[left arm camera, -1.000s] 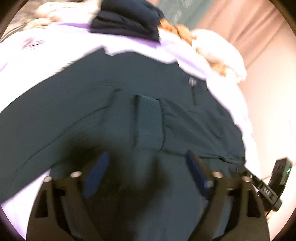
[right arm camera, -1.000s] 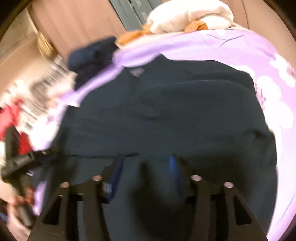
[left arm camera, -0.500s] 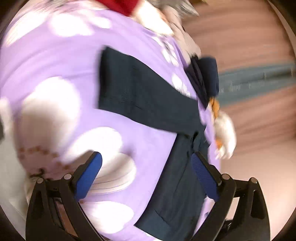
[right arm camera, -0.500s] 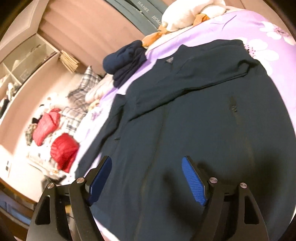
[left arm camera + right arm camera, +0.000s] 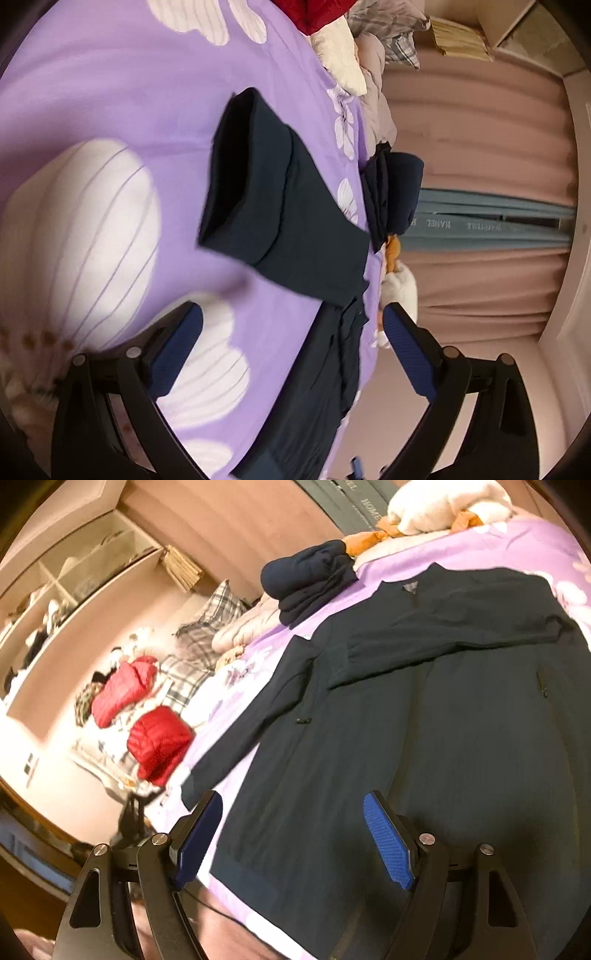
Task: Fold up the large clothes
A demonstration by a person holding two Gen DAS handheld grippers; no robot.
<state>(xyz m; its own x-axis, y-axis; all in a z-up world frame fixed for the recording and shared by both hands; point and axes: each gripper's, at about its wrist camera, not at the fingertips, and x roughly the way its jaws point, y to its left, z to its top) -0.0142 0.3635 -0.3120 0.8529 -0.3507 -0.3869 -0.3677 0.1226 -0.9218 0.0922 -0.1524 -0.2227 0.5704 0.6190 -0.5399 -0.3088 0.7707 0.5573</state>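
Note:
A dark navy jacket (image 5: 461, 738) lies spread on the purple flowered bedspread (image 5: 461, 550). One sleeve is folded across its chest. The other sleeve (image 5: 255, 720) stretches out to the left. In the left wrist view, which is rolled on its side, that outstretched sleeve (image 5: 280, 218) lies flat, its cuff towards me. My left gripper (image 5: 291, 317) is open just short of the sleeve, over the bedspread (image 5: 110, 92), holding nothing. My right gripper (image 5: 293, 801) is open above the jacket's lower left part, its pads off the cloth.
A folded navy pile (image 5: 310, 579) sits at the head of the bed, beside white and orange clothes (image 5: 436, 509). Two red puffy jackets (image 5: 159, 749) and plaid pillows (image 5: 210, 627) lie to the left. Shelves and a curtained wall stand behind.
My left gripper swung from over the jacket's body to the outstretched sleeve and rolled sideways. My right gripper's jaws opened wider and drew back from the jacket towards its left edge.

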